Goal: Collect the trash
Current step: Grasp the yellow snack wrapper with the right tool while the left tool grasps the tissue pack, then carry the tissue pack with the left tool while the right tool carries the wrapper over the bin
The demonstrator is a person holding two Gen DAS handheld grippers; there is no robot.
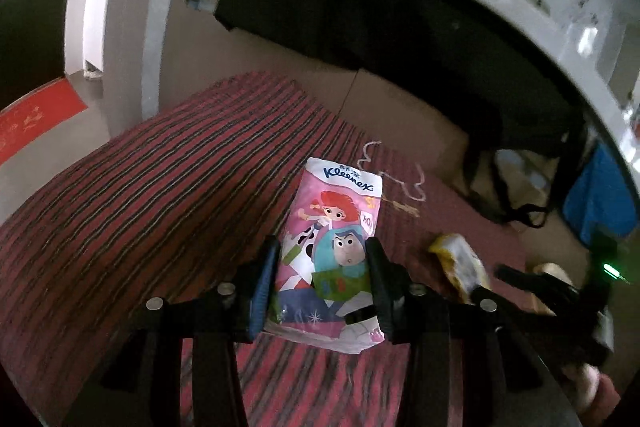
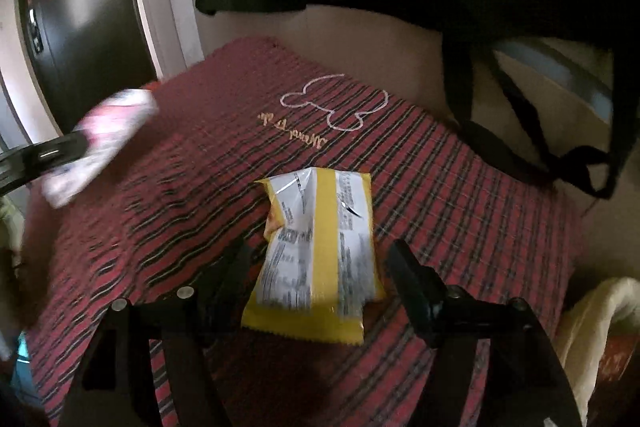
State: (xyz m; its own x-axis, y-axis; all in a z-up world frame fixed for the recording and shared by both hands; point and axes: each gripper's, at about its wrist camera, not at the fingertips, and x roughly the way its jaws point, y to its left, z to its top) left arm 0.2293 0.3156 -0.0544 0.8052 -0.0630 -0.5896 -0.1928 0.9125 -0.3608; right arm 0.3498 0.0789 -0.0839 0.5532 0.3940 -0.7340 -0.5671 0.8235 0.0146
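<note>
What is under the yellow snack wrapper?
The yellow snack wrapper lies on the red striped cloth, between the open right tongs. What the wrapper itself covers is hidden.

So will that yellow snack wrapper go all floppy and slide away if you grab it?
Probably floppy: the wrapper is thin crinkled film with a torn top, lying creased on the striped mat. Likely very light, since it looks mostly flat. Its shiny surface may slip, though the open right gripper already straddles it.

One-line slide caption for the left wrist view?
Left gripper clamps a pink Kleenex tissue pack above the red striped cloth.
</note>
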